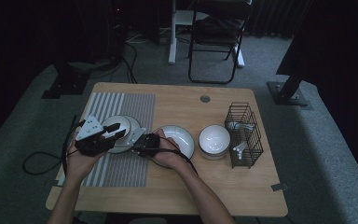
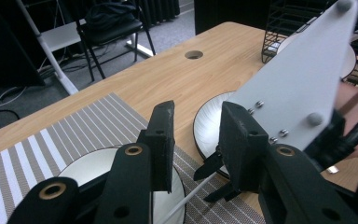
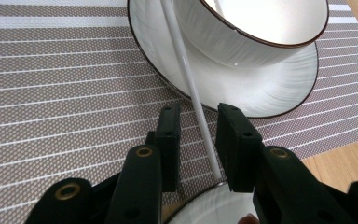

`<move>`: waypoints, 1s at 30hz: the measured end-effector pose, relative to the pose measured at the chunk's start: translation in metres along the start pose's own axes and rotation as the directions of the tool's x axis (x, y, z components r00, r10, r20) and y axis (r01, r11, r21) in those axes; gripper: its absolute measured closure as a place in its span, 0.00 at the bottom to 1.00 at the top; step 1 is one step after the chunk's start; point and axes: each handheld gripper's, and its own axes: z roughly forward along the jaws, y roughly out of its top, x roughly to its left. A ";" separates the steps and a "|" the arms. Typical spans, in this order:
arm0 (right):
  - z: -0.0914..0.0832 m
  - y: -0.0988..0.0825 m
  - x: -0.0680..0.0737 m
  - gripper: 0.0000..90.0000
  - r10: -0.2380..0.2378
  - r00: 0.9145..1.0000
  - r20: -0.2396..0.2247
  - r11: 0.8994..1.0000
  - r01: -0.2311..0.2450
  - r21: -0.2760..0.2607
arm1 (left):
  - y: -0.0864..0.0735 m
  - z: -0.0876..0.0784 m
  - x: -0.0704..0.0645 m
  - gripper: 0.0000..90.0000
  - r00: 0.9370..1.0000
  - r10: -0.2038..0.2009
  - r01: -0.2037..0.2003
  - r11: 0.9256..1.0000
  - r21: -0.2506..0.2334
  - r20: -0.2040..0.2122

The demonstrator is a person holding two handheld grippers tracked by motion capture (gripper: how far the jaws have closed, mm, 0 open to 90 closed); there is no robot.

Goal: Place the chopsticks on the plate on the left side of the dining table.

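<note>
between right jaws, white stick [image 3: 193,88]

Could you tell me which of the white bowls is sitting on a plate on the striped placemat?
The leftmost bowl, between the two grippers, sits on a plate on the striped placemat; the other two bowls rest on bare wood.

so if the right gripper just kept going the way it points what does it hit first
Most likely the plate on the striped mat, then the bowl on it. The right gripper points along the white stick between its jaws, which leads to them, though depth is hard to judge.
</note>
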 end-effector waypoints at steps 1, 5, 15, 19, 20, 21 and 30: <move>-0.002 -0.001 0.001 0.77 -0.004 1.000 -0.003 1.000 0.004 -0.001 | 0.000 0.000 0.000 0.74 1.000 0.000 0.000 1.000 0.001 0.001; -0.011 -0.007 0.002 0.77 -0.004 1.000 0.004 1.000 0.004 -0.011 | 0.000 0.001 0.000 0.74 1.000 0.000 0.000 1.000 0.000 0.004; -0.039 -0.031 0.010 0.76 0.021 1.000 -0.002 0.999 -0.021 -0.034 | 0.002 0.008 -0.004 0.73 1.000 0.003 -0.003 1.000 0.008 0.022; -0.052 -0.042 0.015 0.74 0.035 0.999 -0.017 0.998 -0.036 -0.048 | 0.003 0.013 -0.007 0.73 0.999 0.004 -0.005 1.000 0.010 0.038; -0.056 -0.045 0.016 0.73 0.041 0.999 -0.018 0.998 -0.041 -0.051 | 0.003 0.014 -0.008 0.73 0.999 0.004 -0.004 1.000 0.008 0.042; -0.059 -0.049 0.018 0.73 0.042 0.999 -0.019 0.998 -0.043 -0.053 | 0.004 0.015 -0.009 0.73 0.999 0.005 -0.006 1.000 0.006 0.046; -0.090 -0.084 0.032 0.71 0.092 0.996 -0.016 0.991 -0.093 -0.092 | 0.013 0.023 -0.018 0.72 0.996 0.031 -0.031 1.000 -0.002 0.080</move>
